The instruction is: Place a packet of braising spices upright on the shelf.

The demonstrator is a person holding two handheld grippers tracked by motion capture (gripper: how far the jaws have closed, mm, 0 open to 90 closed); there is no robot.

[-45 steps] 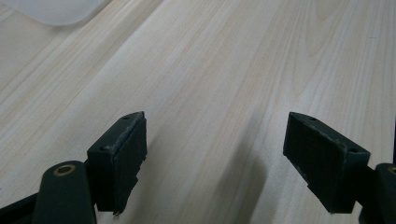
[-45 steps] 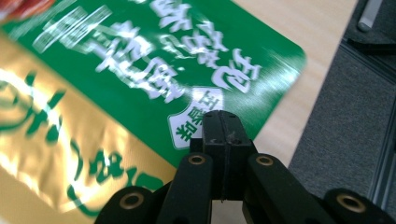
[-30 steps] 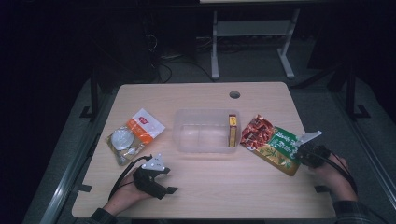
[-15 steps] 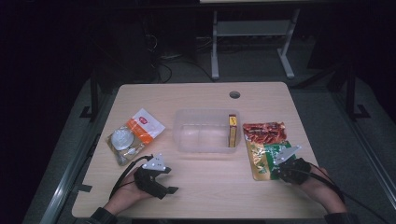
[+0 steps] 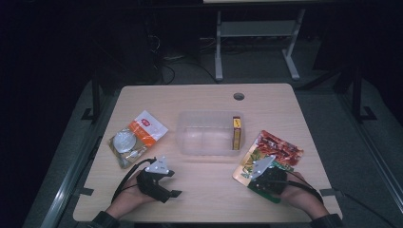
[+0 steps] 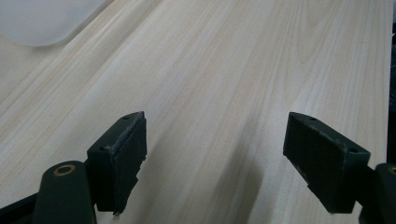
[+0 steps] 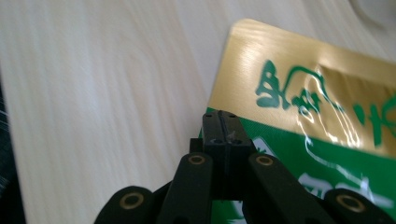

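Nearest the person, the right gripper [image 5: 260, 167] has its jaws pressed tight together on the near edge of the green and gold snack bag [image 5: 251, 167]; in the right gripper view the closed tips [image 7: 220, 122] sit right at the border of the bag [image 7: 299, 116], which suggests a thin pinch on the seam, the sensible place to take a flat, slippery pouch, since its filled middle would give nothing firm to bite. The bag lies low over the counter [image 5: 209, 194], right of centre and just short of the clear plastic bin [image 5: 209, 134], partly overlapping a red packet [image 5: 280, 146] that sits under its far end. It is probably held by the edge so it can be dragged or lifted toward that bin. The left gripper [image 5: 164, 179] rests on the counter on the other side, its jaws spread wide with nothing between them; the left gripper view shows bare wood [image 6: 224, 84] between the pads and a corner of the bin [image 6: 46, 21] farther off. It looks parked there to keep out of the way, ready for the next item. Beyond it lie an orange and white sachet [image 5: 148, 127] and a clear pouch with a round white piece [image 5: 124, 142]. Inside the bin a yellow box [image 5: 236, 133] stands against the right wall, leaving room for flatter packets.
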